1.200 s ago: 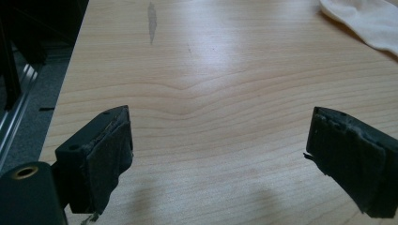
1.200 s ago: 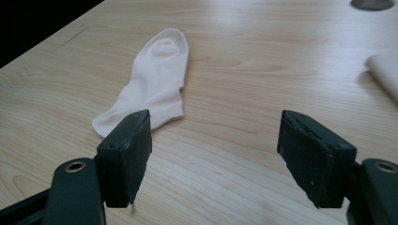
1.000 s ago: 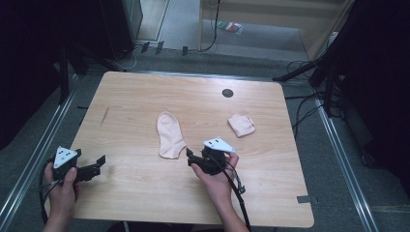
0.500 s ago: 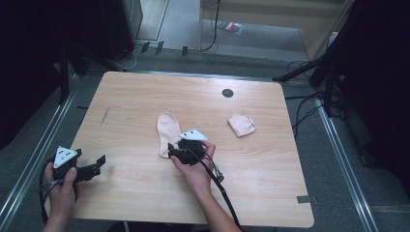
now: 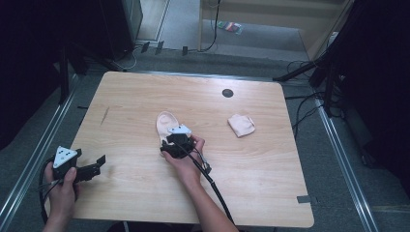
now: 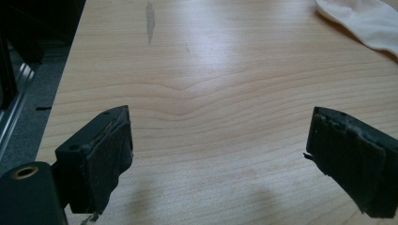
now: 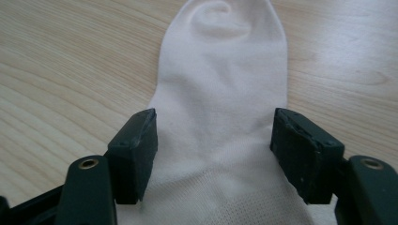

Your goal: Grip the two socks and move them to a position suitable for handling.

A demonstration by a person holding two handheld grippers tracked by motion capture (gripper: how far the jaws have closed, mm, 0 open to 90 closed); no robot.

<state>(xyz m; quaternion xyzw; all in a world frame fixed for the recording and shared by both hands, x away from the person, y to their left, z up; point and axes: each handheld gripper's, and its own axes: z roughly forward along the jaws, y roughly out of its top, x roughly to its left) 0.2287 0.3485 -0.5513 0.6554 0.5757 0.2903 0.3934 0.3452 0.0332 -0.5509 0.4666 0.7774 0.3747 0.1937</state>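
Pale wood table (image 5: 145, 106), grain running across, one dark round hole (image 5: 227, 93) near its far edge; a faint grey streak (image 5: 104, 115) toward the left side, seen also in the left gripper view (image 6: 149, 18).

Sock, flat (image 5: 167, 121): cream-white, laid out lengthwise near the table's middle, toe end pointing away from the person; in the right gripper view (image 7: 225, 93) it runs up from the bottom edge, ribbed cuff nearest the camera.

Sock, bunched (image 5: 241, 125): same pale colour, folded into a small lump, well apart to the right of the flat one.

Right gripper (image 5: 169, 145): held in the right hand (image 5: 186, 157) over the near end of the flat sock; jaws spread wide, one on either side of the sock, the cloth lying between them; the pads (image 7: 136, 154) sit at the sock's edges but nothing is pinched; whether they press on the cloth or the table cannot be told.

Left gripper (image 5: 96, 164): held in the left hand (image 5: 60, 186) at the table's near left corner, well apart from both socks; jaws wide apart, bare wood between them, nothing held; pads (image 6: 105, 159) worn and ragged at the edges; a corner of the flat sock (image 6: 366, 23) shows at upper right of that view.
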